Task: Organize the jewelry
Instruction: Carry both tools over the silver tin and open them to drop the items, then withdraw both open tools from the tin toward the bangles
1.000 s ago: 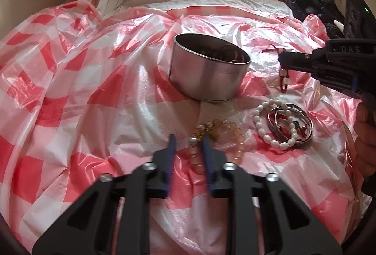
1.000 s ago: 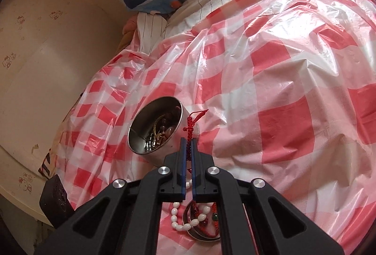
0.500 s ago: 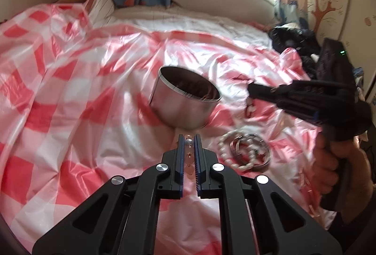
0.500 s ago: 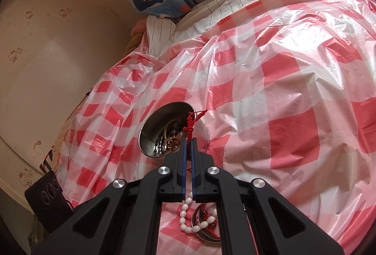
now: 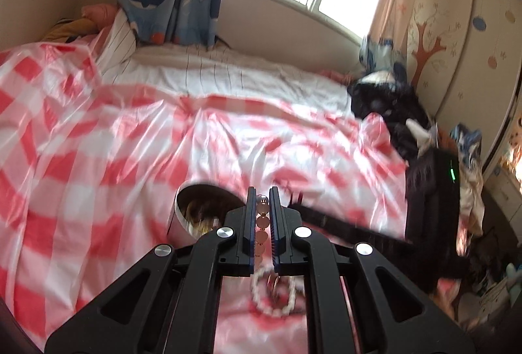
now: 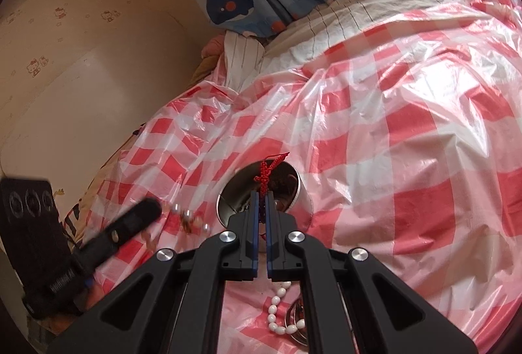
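pink bead bracelet (image 5: 263,223) pinched in left gripper (image 5: 262,200) fingers, lifted beside steel tin (image 5: 195,217). right gripper (image 6: 262,204) fingers pinch red knotted cord (image 6: 266,173) over tin. step: carrying to tin. next: centre over rim, release. white bead bracelet (image 6: 277,311) remains on bed.

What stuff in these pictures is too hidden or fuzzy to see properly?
- Left wrist view: metal tin contents, blurred by motion and half covered by the left claw.
- Left wrist view: white bead bracelet, partly behind the claw arms.
- Right wrist view: red cord bracelet, lower part hidden between the right claw fingers.
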`<state>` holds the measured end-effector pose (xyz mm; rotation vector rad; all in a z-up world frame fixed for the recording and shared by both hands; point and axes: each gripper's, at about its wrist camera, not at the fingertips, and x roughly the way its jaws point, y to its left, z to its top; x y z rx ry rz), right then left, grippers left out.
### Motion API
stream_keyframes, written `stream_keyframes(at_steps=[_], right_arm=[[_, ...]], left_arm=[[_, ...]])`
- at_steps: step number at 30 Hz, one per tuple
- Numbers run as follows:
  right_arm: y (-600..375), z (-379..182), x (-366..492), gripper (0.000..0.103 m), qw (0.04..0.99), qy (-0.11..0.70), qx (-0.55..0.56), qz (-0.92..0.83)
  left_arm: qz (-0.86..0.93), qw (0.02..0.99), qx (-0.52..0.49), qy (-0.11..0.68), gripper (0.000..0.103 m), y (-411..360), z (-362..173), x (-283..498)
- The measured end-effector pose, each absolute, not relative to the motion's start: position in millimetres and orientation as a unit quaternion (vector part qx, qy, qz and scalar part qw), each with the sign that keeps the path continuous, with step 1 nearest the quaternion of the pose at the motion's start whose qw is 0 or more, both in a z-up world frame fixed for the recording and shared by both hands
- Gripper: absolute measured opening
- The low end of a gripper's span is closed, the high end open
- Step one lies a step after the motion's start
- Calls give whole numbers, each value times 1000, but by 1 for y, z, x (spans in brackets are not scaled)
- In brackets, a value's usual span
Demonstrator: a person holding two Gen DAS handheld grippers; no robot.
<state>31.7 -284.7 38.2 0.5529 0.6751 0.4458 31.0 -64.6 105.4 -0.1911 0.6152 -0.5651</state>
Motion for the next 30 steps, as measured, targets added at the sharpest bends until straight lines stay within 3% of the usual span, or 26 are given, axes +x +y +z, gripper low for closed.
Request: stream_keyframes(at_steps=[4, 7, 11, 13, 14, 17, 20, 25, 30], right_arm=[[-263, 47, 51, 4, 890, 326, 225, 227], [-238, 37, 77, 4, 880, 381, 167, 229], [-232, 35, 75, 7, 886, 384, 143, 217], [-239, 40, 66, 24, 892, 370, 153, 212], [-243, 41, 61, 27, 894, 365, 156, 209], [-253, 37, 42, 28, 893, 369, 169, 197], [-263, 26, 13, 33, 890, 383, 177, 172], [-283, 5, -22, 44, 883, 402, 210, 120], [-294, -11, -29, 45, 874, 414, 237, 89]], left_arm=[[-224, 906, -99, 346, 7, -67, 85, 74], [-168, 896, -97, 398, 8, -52, 55, 90], [-146, 904, -73, 396, 19, -36, 45, 72], [-143, 905, -56, 396, 22, -34, 39, 57], [-142, 906, -48, 396, 27, -33, 37, 50], [-138, 908, -22, 394, 42, -35, 28, 30], [-128, 909, -1, 396, 51, -36, 15, 11], [-127, 909, 3, 397, 61, -36, 1, -7], [-119, 914, 20, 387, 70, -41, -2, -14]])
